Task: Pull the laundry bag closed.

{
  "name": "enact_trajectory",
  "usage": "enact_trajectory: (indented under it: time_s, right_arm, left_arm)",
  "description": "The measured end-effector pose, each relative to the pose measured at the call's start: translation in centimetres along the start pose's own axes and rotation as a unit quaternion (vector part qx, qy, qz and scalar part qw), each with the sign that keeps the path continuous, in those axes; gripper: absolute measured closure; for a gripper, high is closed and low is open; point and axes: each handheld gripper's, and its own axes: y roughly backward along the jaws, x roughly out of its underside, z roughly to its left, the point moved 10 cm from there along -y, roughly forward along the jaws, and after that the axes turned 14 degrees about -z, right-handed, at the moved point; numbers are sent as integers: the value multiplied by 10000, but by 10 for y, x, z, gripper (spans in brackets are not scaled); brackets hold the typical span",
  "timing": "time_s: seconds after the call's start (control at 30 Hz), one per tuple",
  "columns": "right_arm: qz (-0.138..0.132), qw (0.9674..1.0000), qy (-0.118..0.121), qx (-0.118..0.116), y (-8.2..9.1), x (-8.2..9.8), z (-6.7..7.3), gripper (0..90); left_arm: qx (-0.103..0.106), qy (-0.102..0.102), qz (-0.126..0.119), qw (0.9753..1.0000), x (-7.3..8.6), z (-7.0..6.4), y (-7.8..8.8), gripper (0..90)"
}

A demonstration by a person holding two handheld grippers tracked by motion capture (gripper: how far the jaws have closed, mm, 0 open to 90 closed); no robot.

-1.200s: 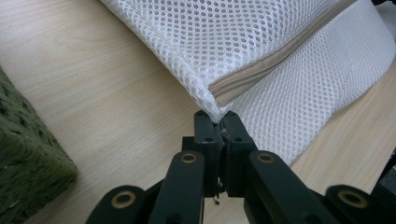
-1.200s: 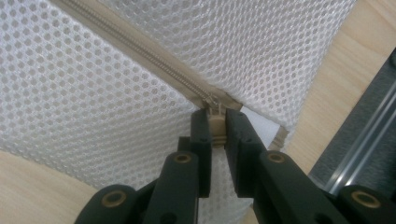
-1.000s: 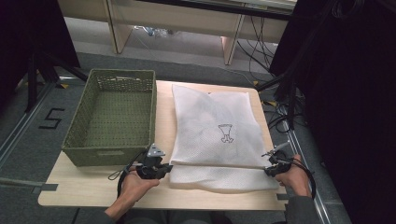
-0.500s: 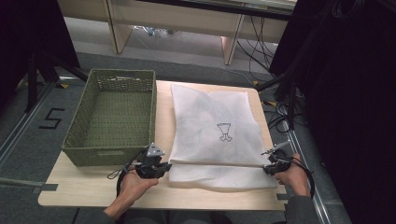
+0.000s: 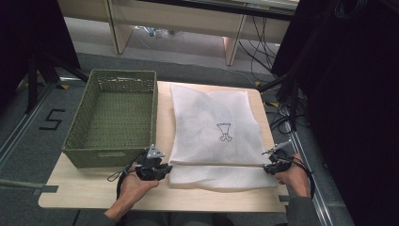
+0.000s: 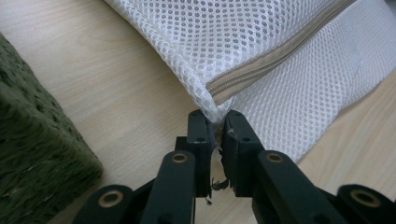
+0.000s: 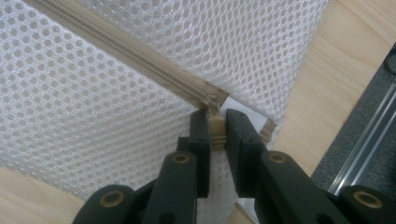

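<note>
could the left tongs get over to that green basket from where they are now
Probably yes. The left tongs sit right beside the green basket with bare table between. But their jaws, just opening, still have the mesh bag corner between them and must drop it first.

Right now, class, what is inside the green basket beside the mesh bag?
The green basket holds nothing that can be seen: its perforated floor lies bare. Its near wall hides the strip of floor just behind it. The white mesh bag lies outside, on the table.
</note>
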Motion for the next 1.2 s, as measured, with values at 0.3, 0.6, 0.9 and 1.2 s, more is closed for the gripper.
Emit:
enact_trajectory:
  time_s: [0.3,0.6,0.9,1.2]
  right_arm:
    - [-63,10000,-7,15,-5,-4,1,816]
    - [-100,9999,36,36,-6,-7,1,812]
    - [-135,9998,43,151,3,-9,5,665]
    - [-1491,9864,-581,-367,27,-41,20,517]
  left_arm:
    - [-187,-1,139,9997,6,10,2,806]
    - [-118,87,112,9998,4,10,8,785]
    - [78,-80,251,9996,2,-3,19,522]
    - [235,-119,74,9996,-3,-11,33,430]
